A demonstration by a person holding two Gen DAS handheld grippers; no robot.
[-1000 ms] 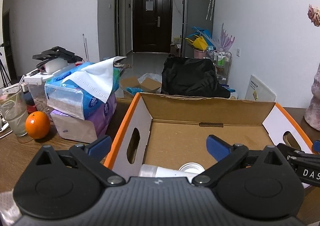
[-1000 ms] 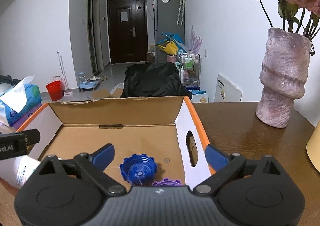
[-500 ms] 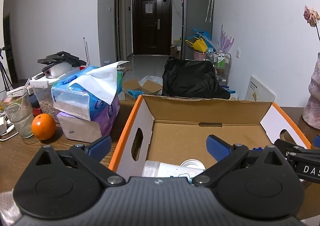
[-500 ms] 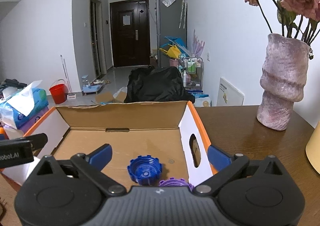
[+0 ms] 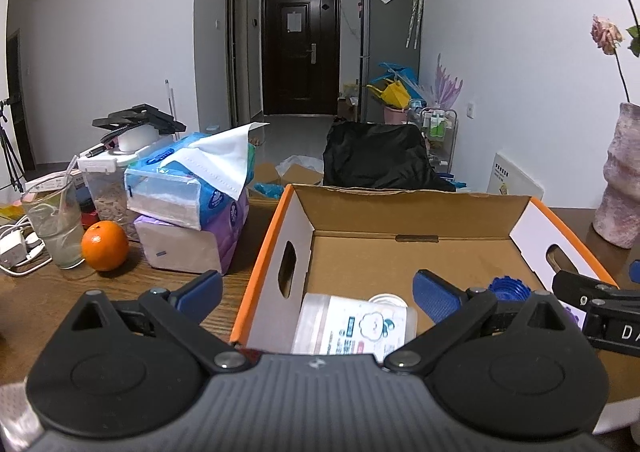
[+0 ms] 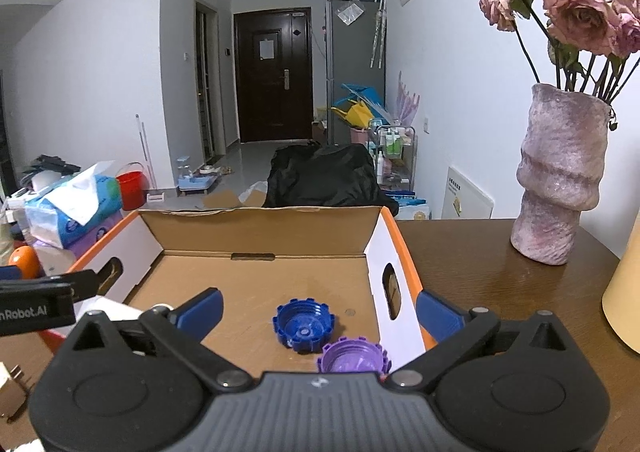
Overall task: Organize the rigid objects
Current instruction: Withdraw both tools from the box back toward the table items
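Note:
An open cardboard box (image 5: 416, 208) with orange rims sits on the wooden table; it also shows in the right wrist view (image 6: 260, 228). Inside lie a clear plastic jar with a printed label (image 5: 354, 326), a blue cap (image 6: 303, 326) and a purple cap (image 6: 352, 357). My left gripper (image 5: 316, 292) is open and empty above the box's near left corner. My right gripper (image 6: 318, 306) is open and empty above the box's near right side, over the caps. The blue cap also peeks out in the left wrist view (image 5: 505, 286).
Left of the box are stacked tissue packs (image 5: 188, 188), an orange (image 5: 105, 246), a glass with a straw (image 5: 54, 226) and a food container (image 5: 106, 180). A pink vase with roses (image 6: 558, 176) stands right of the box. A cream object (image 6: 624, 292) is at the far right.
Both grippers have risen and drawn back a little, so the jar and both caps show more fully. Both stay open and empty.

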